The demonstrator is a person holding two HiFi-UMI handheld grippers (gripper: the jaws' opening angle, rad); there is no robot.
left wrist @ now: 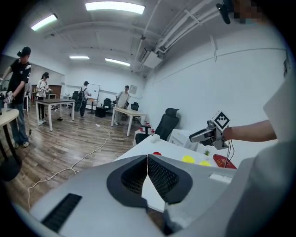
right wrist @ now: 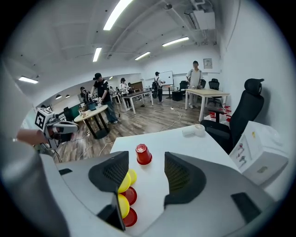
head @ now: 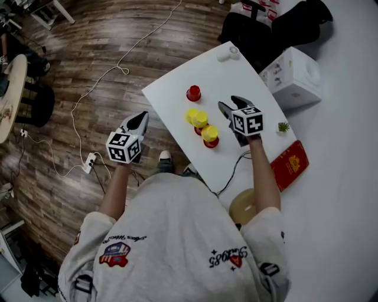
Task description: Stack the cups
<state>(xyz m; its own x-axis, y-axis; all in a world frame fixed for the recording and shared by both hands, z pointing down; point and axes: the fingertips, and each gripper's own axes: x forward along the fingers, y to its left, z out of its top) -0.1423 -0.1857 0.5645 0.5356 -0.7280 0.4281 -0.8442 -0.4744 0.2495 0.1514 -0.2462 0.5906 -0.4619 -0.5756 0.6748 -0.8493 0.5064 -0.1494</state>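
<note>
Yellow cups [head: 201, 120] sit beside the down-tilted right hand-held gripper [head: 229, 103].

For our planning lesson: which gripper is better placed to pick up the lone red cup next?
Probably the right. The right gripper is over the table, jaws open, with the red cup just ahead. The left gripper is shut and off the table's edge.

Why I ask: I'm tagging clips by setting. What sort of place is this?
Probably an open-plan office or lab workspace: desks and a black office chair stand on a wood floor, there is a whiteboard at the far end, and several people stand about under ceiling strip lights.
</note>
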